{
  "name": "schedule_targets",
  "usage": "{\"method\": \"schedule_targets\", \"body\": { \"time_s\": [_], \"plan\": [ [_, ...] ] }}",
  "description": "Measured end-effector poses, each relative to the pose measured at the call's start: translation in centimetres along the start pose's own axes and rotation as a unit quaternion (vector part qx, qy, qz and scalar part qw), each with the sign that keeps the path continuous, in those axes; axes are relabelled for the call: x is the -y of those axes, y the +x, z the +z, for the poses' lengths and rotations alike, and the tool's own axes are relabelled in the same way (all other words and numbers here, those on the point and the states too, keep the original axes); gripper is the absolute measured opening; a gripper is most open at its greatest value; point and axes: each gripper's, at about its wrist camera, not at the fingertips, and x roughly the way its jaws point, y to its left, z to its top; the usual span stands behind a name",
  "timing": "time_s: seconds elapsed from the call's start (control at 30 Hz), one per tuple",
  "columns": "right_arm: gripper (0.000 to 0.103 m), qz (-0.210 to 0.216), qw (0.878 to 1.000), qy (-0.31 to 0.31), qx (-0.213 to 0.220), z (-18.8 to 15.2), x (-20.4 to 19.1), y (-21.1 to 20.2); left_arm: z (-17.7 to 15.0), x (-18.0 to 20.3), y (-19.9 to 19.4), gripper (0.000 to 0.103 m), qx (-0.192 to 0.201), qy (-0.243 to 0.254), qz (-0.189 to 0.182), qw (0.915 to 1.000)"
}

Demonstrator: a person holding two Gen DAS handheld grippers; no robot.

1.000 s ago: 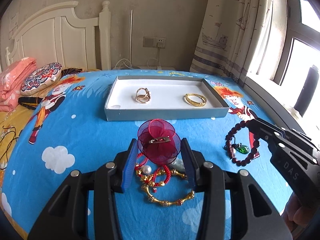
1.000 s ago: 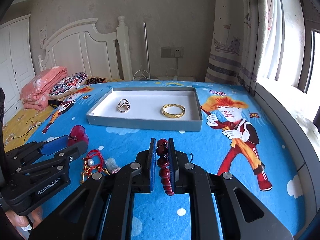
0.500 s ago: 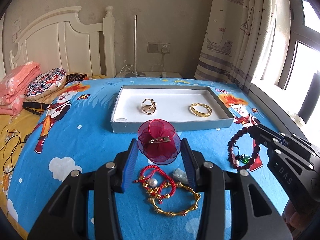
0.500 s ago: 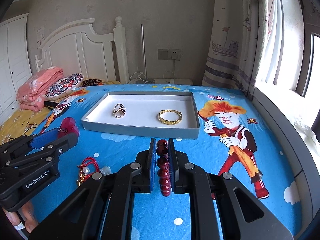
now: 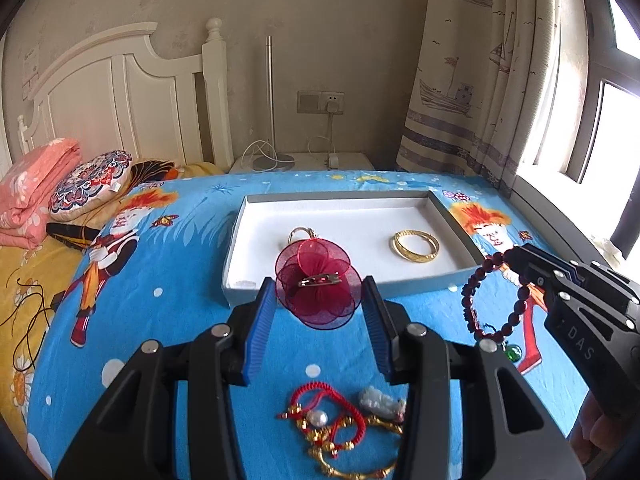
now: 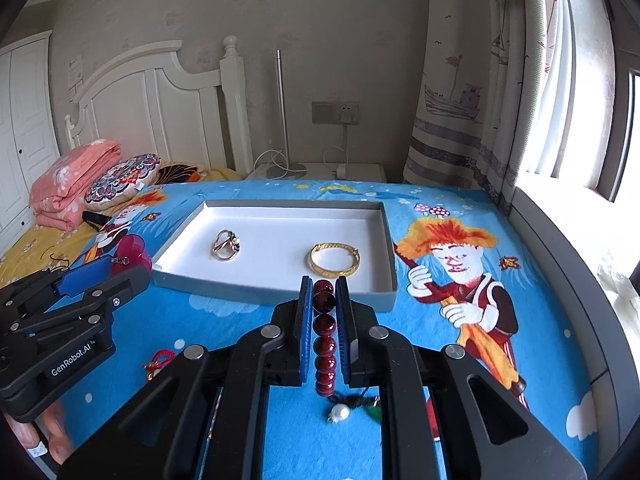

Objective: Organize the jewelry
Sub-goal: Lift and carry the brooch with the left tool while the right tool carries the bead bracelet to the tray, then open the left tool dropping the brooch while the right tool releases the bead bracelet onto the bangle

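My left gripper (image 5: 318, 286) is shut on a dark red mesh flower clip (image 5: 320, 308), held above the blue bedsheet just before the tray (image 5: 456, 228). My right gripper (image 6: 323, 284) is shut on a dark red bead bracelet (image 6: 325, 326); the bracelet's loop (image 5: 468, 304) hangs free with a pearl and a green charm. The white tray (image 6: 272, 288) holds a gold ring piece (image 6: 226, 245) on the left and a gold bangle (image 6: 334, 260) on the right. A red cord bracelet (image 5: 320, 412), a pale jade pendant (image 5: 376, 400) and gold chain bracelets lie on the sheet under the left gripper.
A round patterned pillow (image 5: 90, 184) and a folded pink blanket (image 5: 36, 188) lie at the far left by the white headboard (image 5: 120, 92). A window sill (image 6: 568, 256) and a curtain (image 6: 480, 80) border the bed on the right. A hand shows at the lower left (image 6: 48, 436).
Both grippers have risen and moved forward to the tray with their loads. The flower clip now overlaps the tray's front wall, and the jewellery pile has slid lower in the left view.
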Motion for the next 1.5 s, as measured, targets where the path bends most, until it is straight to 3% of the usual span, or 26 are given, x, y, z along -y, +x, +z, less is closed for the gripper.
{"method": "schedule_targets", "body": {
  "time_s": [0.7,1.27,1.5],
  "plan": [
    [0.013,-0.028,1.000,0.007,0.008,6.7,0.9,9.1,6.6,0.1,11.5,0.042,-0.035,0.004,0.014,0.9993],
    [0.013,-0.046,0.997,0.022,-0.063,6.8,2.1,18.1,6.7,-0.5,20.2,0.043,-0.109,-0.012,0.009,0.9939],
    [0.014,-0.056,0.995,0.020,-0.083,6.1,2.5,19.3,6.4,-0.4,20.5,0.059,-0.109,-0.010,0.007,0.9940]
  ]
}}
